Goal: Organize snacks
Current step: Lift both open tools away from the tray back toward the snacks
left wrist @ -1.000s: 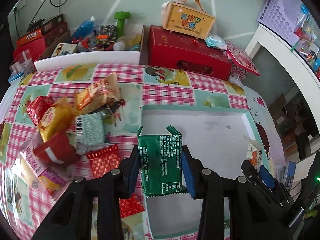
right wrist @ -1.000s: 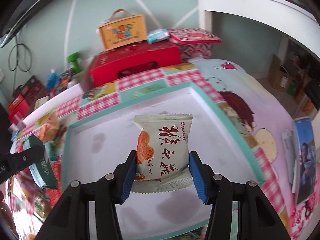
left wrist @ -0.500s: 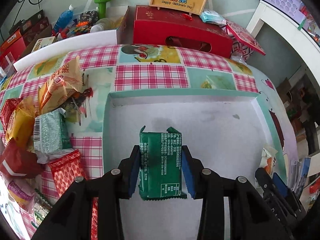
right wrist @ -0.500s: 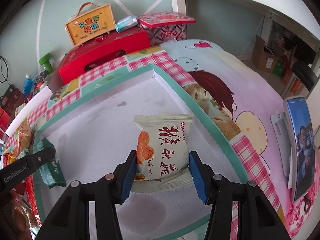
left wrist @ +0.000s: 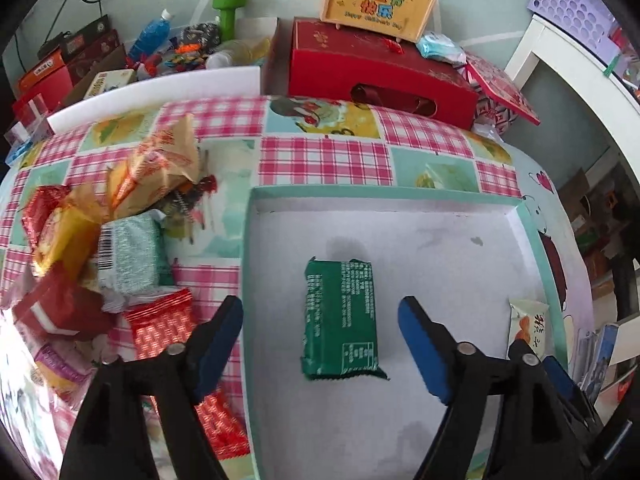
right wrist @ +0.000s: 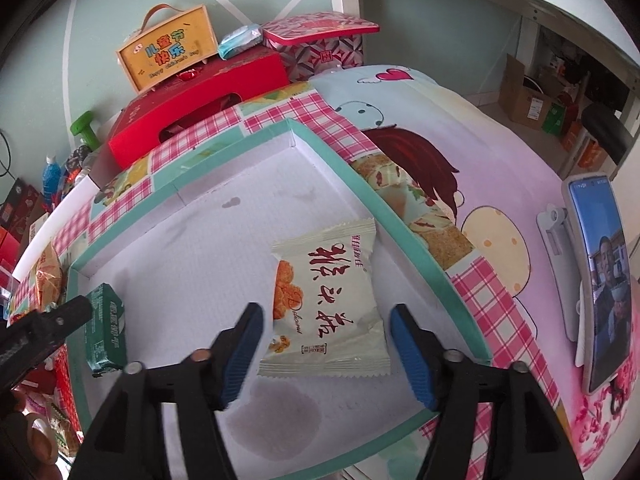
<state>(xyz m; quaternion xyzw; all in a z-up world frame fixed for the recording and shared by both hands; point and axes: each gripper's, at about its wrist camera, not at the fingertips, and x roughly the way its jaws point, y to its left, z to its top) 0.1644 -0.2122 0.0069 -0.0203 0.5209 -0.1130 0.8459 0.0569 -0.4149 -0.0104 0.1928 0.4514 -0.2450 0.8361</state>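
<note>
Release step: left gripper [left wrist: 320, 346] opening around flat green foil snack packet [left wrist: 341, 318], right gripper [right wrist: 326, 350] opening around cream rice-cracker packet [right wrist: 326, 304]. Both packets lying apart in shallow teal-rimmed white tray [left wrist: 400, 194], presumably for neat sorting.

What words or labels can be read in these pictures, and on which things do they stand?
"儿童节快乐", "Happy Children's Day": yellow box.
"粽子糖" or something close, stylised red characters: white packet.
Green packet: white print, too small to read.
Snack pile: a barcode, lettering blurred.
</note>
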